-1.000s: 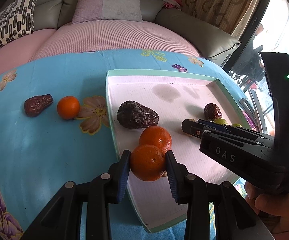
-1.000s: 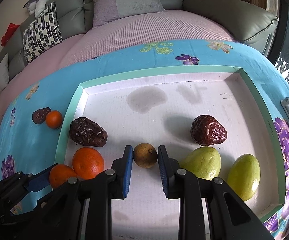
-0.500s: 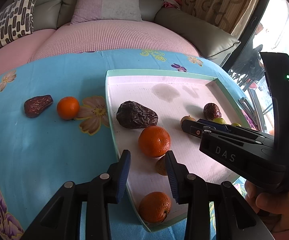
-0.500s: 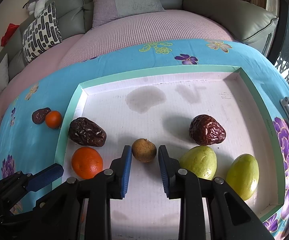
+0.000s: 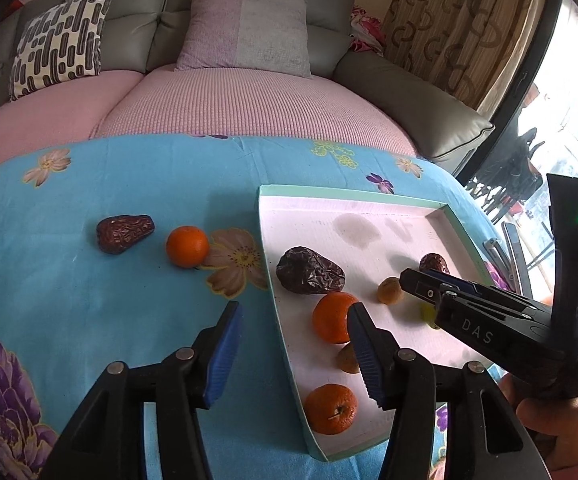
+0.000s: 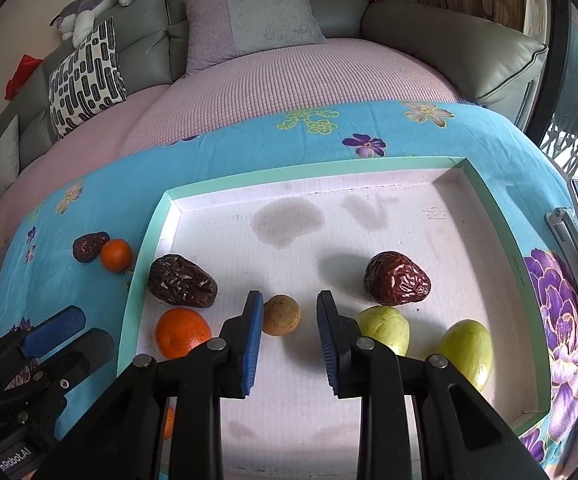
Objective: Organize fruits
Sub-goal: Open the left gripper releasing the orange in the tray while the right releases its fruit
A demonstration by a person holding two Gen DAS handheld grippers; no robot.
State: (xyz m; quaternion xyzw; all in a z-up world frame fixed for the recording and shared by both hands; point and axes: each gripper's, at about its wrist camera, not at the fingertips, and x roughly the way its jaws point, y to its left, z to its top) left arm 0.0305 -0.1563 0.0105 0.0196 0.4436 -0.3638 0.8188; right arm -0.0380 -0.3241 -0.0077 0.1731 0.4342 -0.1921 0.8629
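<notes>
A white tray with a mint rim (image 5: 267, 248) (image 6: 145, 256) lies on a blue floral cloth. It holds a dark date (image 5: 310, 271) (image 6: 181, 282), an orange (image 5: 335, 317) (image 6: 183, 332), a second orange (image 5: 331, 409) in the near corner, a small brown fruit (image 5: 389, 290) (image 6: 281, 315), a red date (image 6: 397, 278) and two green fruits (image 6: 385, 328) (image 6: 467, 350). My left gripper (image 5: 293, 344) is open and empty, straddling the tray's left rim. My right gripper (image 6: 290, 332) is open, with the brown fruit just ahead of its tips. Left of the tray, an orange (image 5: 187, 246) and a date (image 5: 125, 233) rest on the cloth.
A pink-covered sofa with cushions (image 5: 245, 32) curves behind the table. A metal object (image 6: 569, 236) lies at the table's right edge. A person's hand (image 5: 549, 432) holds the right gripper. Another small brown fruit (image 5: 347, 359) sits behind the left gripper's right finger.
My left gripper let go of the orange, which now lies in the tray's near corner, then opened wider and shifted left. The right gripper hardly moved.
</notes>
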